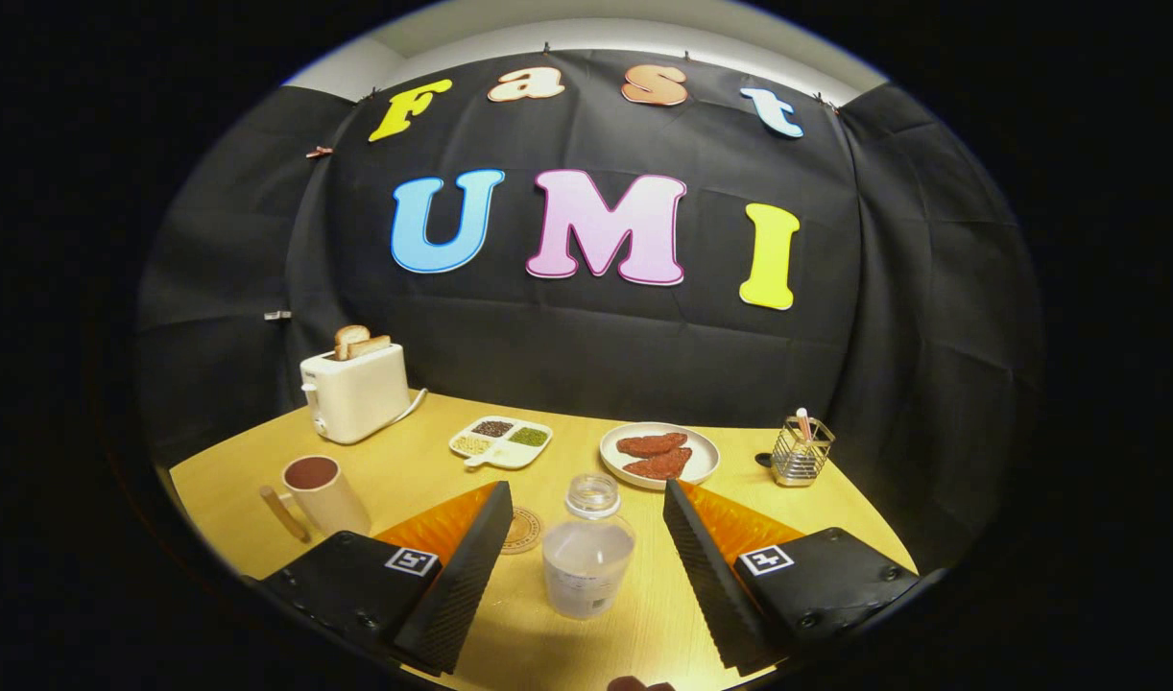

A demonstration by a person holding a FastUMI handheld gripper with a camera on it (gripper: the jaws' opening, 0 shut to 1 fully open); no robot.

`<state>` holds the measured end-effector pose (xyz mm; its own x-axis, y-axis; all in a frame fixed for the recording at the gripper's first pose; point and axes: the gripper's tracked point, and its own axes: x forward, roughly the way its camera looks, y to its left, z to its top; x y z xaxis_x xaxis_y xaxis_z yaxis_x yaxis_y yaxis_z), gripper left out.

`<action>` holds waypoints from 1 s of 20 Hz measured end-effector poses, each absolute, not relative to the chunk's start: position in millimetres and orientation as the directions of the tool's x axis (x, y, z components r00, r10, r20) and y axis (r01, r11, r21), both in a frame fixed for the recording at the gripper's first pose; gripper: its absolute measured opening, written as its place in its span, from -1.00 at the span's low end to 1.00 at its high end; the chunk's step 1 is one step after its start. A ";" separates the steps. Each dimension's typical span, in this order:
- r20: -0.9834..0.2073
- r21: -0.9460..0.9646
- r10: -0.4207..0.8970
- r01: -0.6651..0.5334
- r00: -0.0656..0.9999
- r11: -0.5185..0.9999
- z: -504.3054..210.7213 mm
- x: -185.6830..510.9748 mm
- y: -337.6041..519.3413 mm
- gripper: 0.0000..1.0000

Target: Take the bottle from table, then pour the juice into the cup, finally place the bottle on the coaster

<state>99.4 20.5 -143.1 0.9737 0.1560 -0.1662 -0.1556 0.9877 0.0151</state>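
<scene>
Now jaws (586,537) spread wide — clear round plastic bottle (587,557) upright between, untouched.

The hand-held gripper (586,537) is level, its fingers spread wide apart.

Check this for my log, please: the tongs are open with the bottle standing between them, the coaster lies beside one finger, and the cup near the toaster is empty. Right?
One thing is wrong: the cup is not empty; the gripper view shows dark liquid in it. The rest holds: the tongs are open, the bottle stands between them untouched, and the coaster lies beside one finger, with the toaster beyond the cup.
</scene>
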 end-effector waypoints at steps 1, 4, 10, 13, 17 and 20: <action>-0.171 0.021 0.153 -0.151 0.973 0.988 -148.7 103.4 18.4 0.95; -0.186 0.046 0.165 -0.159 0.969 0.986 -165.1 111.9 17.5 0.96; -0.192 0.044 0.215 -0.210 0.958 0.977 -186.4 118.8 25.1 0.95; -0.203 0.055 0.226 -0.219 0.953 0.974 -197.0 125.1 28.6 0.95; -0.221 0.061 0.230 -0.222 0.948 0.973 -209.4 136.0 31.6 0.95; -0.216 0.077 0.226 -0.215 0.950 0.974 -211.2 143.9 32.4 0.84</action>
<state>143.9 32.4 -211.2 0.9497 0.2264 -0.2162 -0.2147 0.9737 0.0767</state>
